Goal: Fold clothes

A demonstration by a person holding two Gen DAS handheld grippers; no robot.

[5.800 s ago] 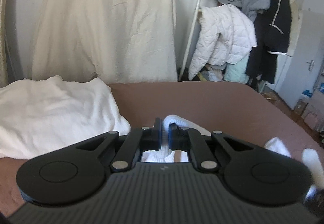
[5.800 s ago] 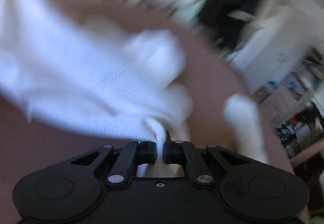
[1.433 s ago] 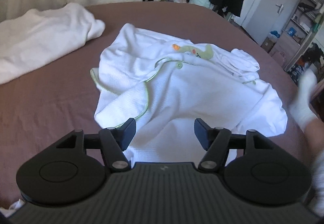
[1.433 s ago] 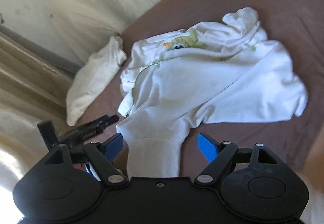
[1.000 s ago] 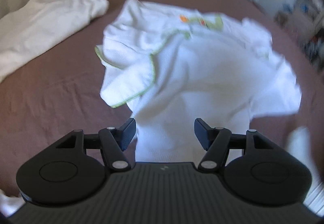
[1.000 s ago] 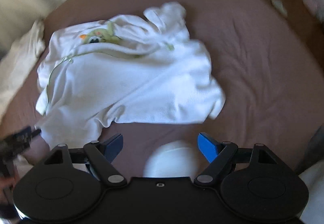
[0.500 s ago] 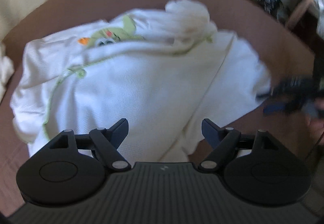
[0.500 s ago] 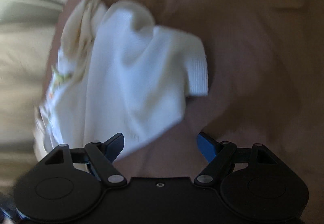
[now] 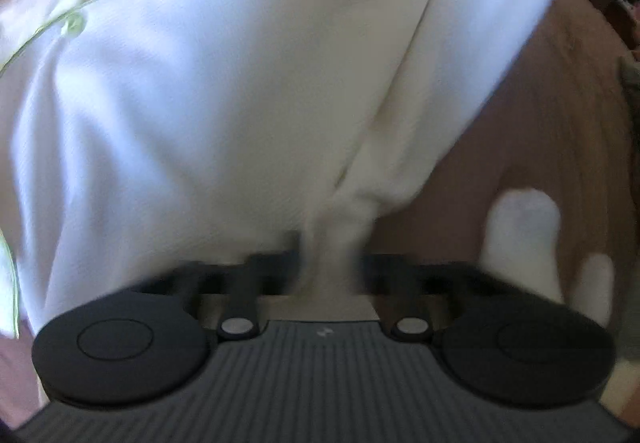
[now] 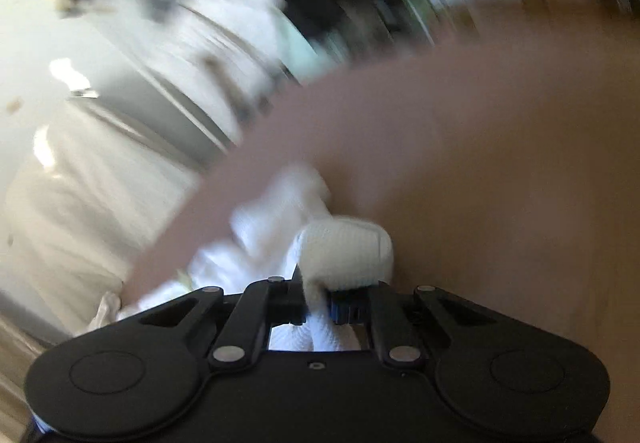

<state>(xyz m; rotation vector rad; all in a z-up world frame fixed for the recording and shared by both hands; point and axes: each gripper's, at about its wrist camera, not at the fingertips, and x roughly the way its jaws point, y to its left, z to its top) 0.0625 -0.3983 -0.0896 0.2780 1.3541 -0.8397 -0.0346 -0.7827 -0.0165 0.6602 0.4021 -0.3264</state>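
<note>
Left wrist: left tongs [image 9: 332, 263] closing, apparently pinching white garment [image 9: 224, 91]; right tongs [image 10: 318, 307] closing on cuff [image 10: 346, 257].

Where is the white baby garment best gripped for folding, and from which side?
At its cuffed ends, from the near edge of the brown bed. The white baby garment narrows to a strip between the closing left gripper; the right gripper, also closing, pinches a ribbed cuff. Both ends are thin enough for the jaws.
</note>
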